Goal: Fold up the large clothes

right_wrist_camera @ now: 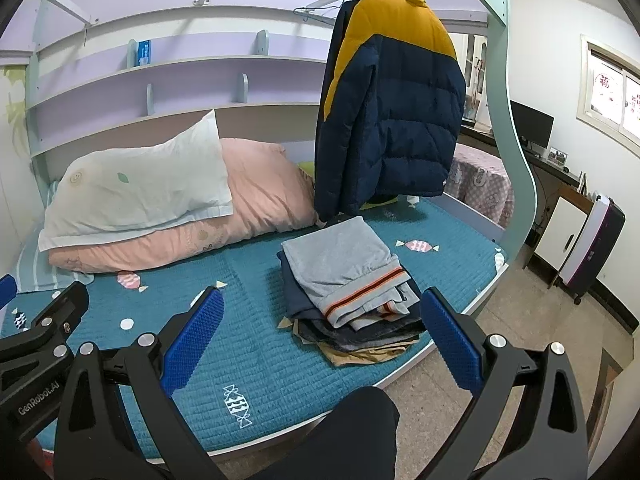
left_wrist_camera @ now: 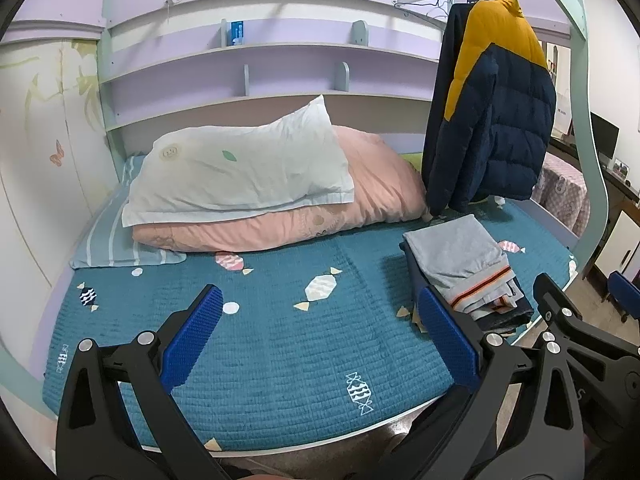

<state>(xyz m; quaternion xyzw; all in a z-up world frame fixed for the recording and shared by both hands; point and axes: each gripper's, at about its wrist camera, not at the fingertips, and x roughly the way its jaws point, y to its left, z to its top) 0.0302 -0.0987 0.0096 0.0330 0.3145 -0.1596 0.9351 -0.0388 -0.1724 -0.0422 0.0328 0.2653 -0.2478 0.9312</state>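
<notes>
While both the left gripper (left_wrist_camera: 320,336) and right gripper (right_wrist_camera: 324,340) are hovering spread and empty, one navy-and-mustard puffer jacket (right_wrist_camera: 396,100) is hanging at one o'clock above one stack of folded clothes (right_wrist_camera: 352,284) on the bed (right_wrist_camera: 280,368).

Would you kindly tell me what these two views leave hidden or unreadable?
- Lower garments in the folded stack: both views, covered by the grey top piece.
- Hanger of the puffer jacket: both views, hidden by its collar.
- Small blue box on the shelf: both views, print too small.
- Person's hands: cut off below both frames.
</notes>
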